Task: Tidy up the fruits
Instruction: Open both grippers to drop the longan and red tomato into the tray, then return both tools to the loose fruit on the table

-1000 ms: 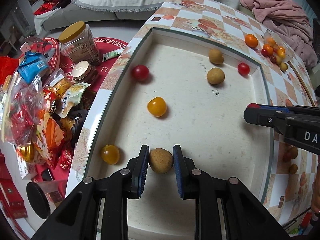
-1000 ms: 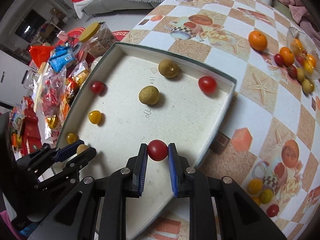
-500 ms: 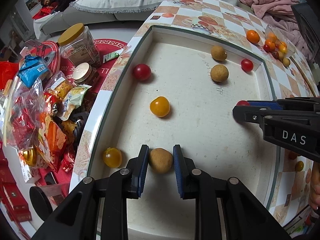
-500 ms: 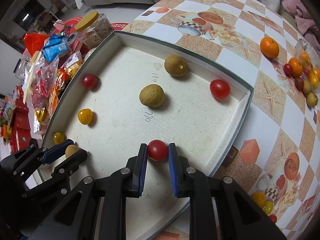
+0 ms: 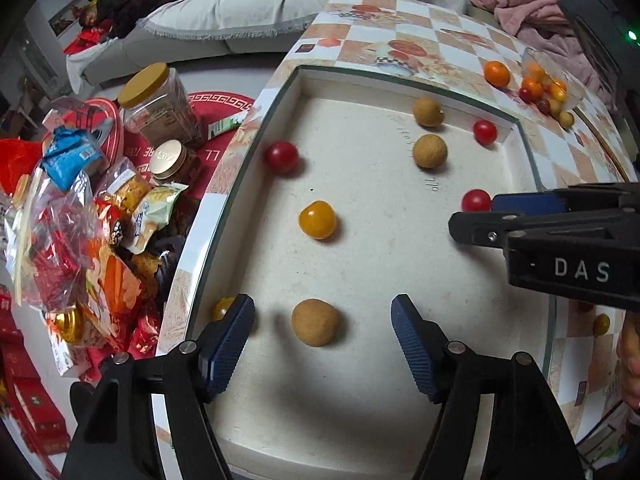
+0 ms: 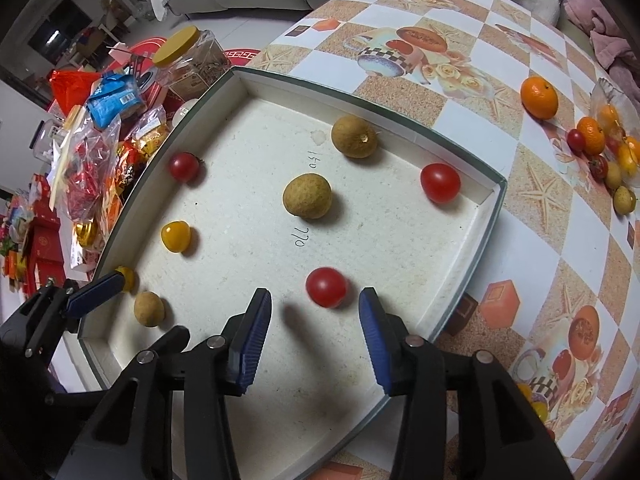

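White foam tray [image 6: 400,240] sits on a checkered tablecloth [image 6: 460,92], snack bags [image 5: 80,220] heaped on the floor beside it. Left gripper [image 5: 322,330] stands wide around a brown longan [image 5: 315,322]; right gripper [image 6: 316,320] stands wide around a red tomato [image 6: 326,286]. 8 fruits lie in the tray

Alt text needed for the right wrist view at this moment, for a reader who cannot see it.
The right gripper is open over a white tray, a red cherry tomato lying free between its fingers. Seven more small fruits dot the tray, and the left gripper sits open at its left corner.
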Motion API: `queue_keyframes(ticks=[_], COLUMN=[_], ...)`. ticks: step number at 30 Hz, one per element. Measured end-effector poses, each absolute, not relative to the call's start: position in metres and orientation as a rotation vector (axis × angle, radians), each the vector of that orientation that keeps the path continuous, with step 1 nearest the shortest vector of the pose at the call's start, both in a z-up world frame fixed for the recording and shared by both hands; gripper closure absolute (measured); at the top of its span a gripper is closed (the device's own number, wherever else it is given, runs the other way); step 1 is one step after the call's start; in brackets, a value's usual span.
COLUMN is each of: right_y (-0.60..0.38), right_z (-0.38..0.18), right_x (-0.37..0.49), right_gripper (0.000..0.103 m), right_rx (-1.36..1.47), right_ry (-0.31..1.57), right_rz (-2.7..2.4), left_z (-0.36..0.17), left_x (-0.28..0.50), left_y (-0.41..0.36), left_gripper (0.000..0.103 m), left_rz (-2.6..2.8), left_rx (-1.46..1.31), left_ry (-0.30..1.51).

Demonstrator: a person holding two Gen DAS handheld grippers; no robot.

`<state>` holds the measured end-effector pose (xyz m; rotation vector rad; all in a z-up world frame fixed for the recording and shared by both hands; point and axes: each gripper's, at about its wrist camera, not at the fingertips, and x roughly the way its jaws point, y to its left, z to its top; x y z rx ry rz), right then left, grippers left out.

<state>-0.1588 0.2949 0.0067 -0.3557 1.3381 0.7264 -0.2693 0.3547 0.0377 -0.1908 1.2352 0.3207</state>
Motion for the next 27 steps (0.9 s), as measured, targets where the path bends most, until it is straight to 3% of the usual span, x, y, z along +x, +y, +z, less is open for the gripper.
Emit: queue_keyframes(ticks=[2, 6, 15, 27], right_y=[0.294, 0.290, 0.260, 0.120], right_z=[0.008, 0.020, 0.051, 0.040], right_x=[-0.158, -0.158, -0.156, -0.147], right_gripper=[0.044, 0.019, 0.019, 0.019], right_rx=[-0.351, -0.308, -0.242, -0.142], right_ry=[1.336, 1.317, 1.241, 1.302], right_rz=[0.725, 0.743, 0.698, 0.386], left_z=[0.036, 0.035, 0.049, 0.073], left_x=[-0.269, -0.270, -0.258, -0.223], left_y=[0.353, 0.354, 0.335, 0.257], left_gripper=[0.031, 0.031, 0.031, 0.031], left_rz=[0.323, 0.323, 0.276, 0.048], left_rx=[-0.175, -0.180, -0.130, -0.054], left_ry=[1.251, 1.262, 1.252, 1.204])
